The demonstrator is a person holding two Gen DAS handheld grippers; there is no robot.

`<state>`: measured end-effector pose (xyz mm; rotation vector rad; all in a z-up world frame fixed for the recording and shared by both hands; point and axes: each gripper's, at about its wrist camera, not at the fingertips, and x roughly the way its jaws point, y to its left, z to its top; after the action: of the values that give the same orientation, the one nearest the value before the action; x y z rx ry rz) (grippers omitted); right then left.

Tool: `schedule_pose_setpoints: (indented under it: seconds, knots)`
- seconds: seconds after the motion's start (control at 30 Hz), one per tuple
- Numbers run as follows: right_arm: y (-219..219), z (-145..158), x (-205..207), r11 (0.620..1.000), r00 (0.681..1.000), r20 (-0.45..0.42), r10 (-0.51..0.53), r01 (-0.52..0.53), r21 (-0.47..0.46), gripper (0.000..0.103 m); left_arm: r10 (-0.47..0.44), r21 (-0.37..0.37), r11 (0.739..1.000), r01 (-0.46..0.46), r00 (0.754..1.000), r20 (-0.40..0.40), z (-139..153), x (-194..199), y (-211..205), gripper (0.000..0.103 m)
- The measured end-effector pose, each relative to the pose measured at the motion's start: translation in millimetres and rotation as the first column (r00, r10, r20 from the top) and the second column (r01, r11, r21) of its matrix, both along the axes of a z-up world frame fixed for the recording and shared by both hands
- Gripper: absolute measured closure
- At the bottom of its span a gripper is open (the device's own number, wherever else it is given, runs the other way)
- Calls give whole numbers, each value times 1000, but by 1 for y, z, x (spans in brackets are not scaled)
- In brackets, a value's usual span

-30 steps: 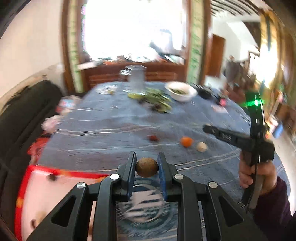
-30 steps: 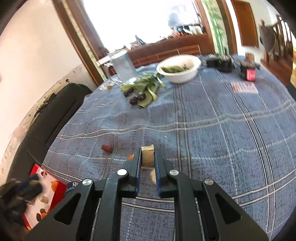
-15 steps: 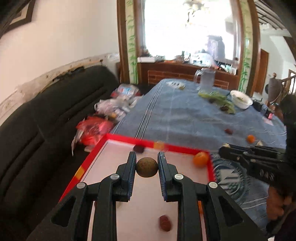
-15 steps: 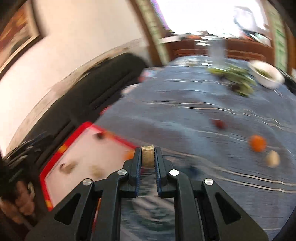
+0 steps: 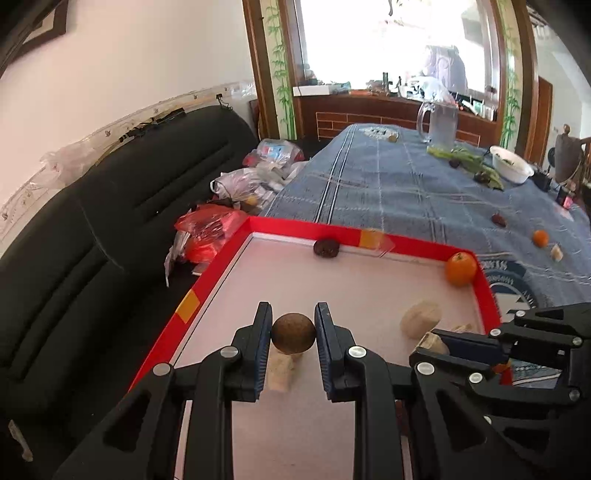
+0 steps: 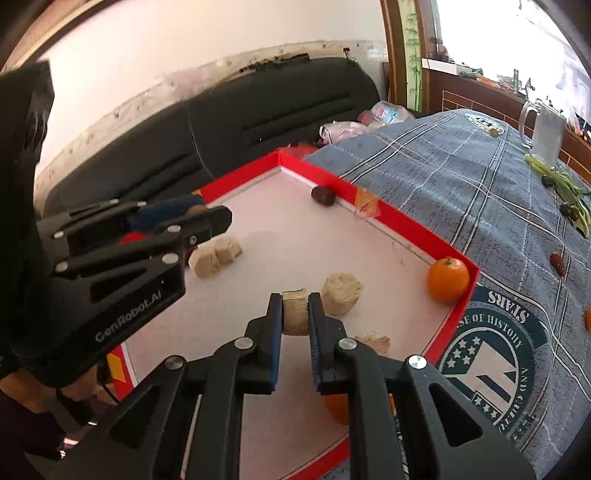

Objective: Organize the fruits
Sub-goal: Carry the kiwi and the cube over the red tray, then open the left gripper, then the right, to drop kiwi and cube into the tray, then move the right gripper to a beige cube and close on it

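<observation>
Fruits: my left gripper pinches a round brown fruit, my right gripper pinches a pale beige chunk, both over the red-walled white tray.

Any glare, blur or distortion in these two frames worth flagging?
Left wrist view: bright window blown out to white, red-rimmed white tray sharp, edges bent by fisheye. Right wrist view: window corner overexposed, blue checked tablecloth curved, tray contents crisp, no motion blur.

Tray on table edge, sofa behind
</observation>
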<state>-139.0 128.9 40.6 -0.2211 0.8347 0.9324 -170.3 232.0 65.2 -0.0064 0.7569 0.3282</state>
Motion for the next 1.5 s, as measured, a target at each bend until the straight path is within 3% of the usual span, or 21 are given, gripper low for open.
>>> schedule_pose_setpoints:
  seconds: [0.53,0.8,0.83,1.1,1.5]
  knots:
    - [9,-12,-1,999,1000,-8,29,-29,-45,87,9,18,1000,-8,998,-65,-11,5,0,77]
    - [7,-10,-3,998,999,-19,34,-35,-45,87,39,27,999,-38,997,-59,-9,4,1,42]
    - [5,-9,-2,999,999,-21,33,-34,-40,87,41,28,999,-40,998,-56,-8,4,2,42]
    - [-31,15,13,996,999,-3,-49,49,73,87,43,31,999,-41,998,-51,-3,6,-3,38]
    - [-94,16,48,969,975,-50,-217,221,108,86,-69,63,995,71,997,-31,13,18,-53,31]
